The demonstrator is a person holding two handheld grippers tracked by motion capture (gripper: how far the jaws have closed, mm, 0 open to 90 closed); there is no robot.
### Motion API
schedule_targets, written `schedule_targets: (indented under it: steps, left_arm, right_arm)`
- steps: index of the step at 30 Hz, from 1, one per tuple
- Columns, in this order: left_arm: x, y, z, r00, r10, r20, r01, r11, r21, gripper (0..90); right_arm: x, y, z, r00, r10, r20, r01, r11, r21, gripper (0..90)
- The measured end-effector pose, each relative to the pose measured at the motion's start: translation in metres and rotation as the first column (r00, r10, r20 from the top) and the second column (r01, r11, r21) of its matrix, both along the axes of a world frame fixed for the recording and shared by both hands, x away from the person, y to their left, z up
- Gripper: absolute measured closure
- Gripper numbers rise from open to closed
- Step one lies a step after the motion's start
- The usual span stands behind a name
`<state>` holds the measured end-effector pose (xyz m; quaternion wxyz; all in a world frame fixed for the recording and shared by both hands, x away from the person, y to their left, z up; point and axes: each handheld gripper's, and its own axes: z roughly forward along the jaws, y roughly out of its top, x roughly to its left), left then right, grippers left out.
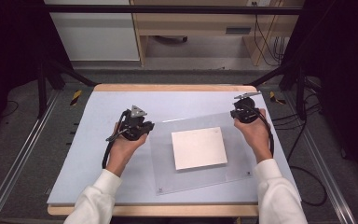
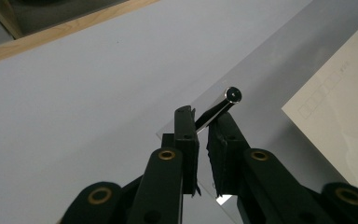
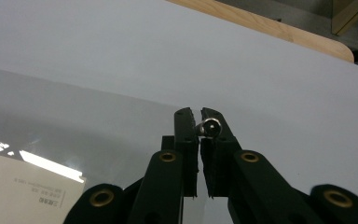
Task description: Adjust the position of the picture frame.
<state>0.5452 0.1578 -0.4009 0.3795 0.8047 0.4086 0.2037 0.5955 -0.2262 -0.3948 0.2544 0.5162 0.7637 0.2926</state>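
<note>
Clamped in the left gripper [image 2: 202, 125] is a slim metal pin [image 2: 219, 108], seen in its own view; another metal stud [image 3: 210, 127] is pinched by the right gripper [image 3: 200, 122]. Centre frame, a clear sheet [image 1: 200, 163] and white paper [image 1: 199, 147] are shown from above.

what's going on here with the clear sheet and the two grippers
A person holds a gripper in each hand at the far corners of a clear sheet that covers a white paper on the table. The left gripper is shut on a small metal peg at its corner, and the right gripper is shut on another peg.
</note>
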Motion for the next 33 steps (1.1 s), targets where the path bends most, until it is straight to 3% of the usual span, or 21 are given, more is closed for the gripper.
schedule_targets:
  steps: [2,6,13,18,21,22,24,33]
  left_arm:
    - [0.000,0.001,-0.001,1.0000,0.003,0.007,-0.003,0.9999,0.010,81.9]
    - [-0.001,0.001,0.000,0.9998,0.004,0.019,-0.004,0.9998,0.019,82.1]
    - [-0.002,0.002,0.000,0.9996,0.006,0.027,-0.006,1.0000,0.007,81.9]
    - [-0.002,0.003,-0.002,0.9994,0.014,0.033,-0.014,0.9999,0.002,82.0]
    - [-0.001,0.003,-0.002,0.9986,0.025,0.047,-0.024,0.9996,-0.017,81.7]
    - [-0.001,0.003,-0.002,0.9982,0.034,0.050,-0.033,0.9992,-0.021,81.5]
    - [0.004,0.005,-0.005,0.9972,0.053,0.052,-0.050,0.9964,-0.068,81.0]
    - [0.013,0.003,-0.011,0.9937,0.052,0.099,-0.046,0.9972,-0.059,81.6]
  right_arm:
    - [0.000,0.001,-0.004,0.9992,0.017,0.037,-0.017,1.000,-0.001,85.7]
    - [0.001,0.002,-0.005,0.9971,0.027,0.071,-0.027,1.000,0.002,85.5]
    - [0.001,0.005,-0.005,0.9926,0.034,0.116,-0.032,0.999,-0.021,83.7]
    - [0.001,0.004,-0.005,0.9908,0.038,0.130,-0.038,0.999,0.000,85.2]
    - [0.001,0.002,-0.004,0.9910,0.046,0.126,-0.047,0.999,0.004,85.6]
    - [0.000,0.001,-0.003,0.9929,0.053,0.106,-0.054,0.999,0.001,85.7]
    - [-0.001,0.000,-0.002,0.9941,0.063,0.088,-0.063,0.998,-0.003,85.8]
    - [0.001,-0.002,-0.005,0.9965,0.072,0.041,-0.072,0.997,-0.011,85.8]
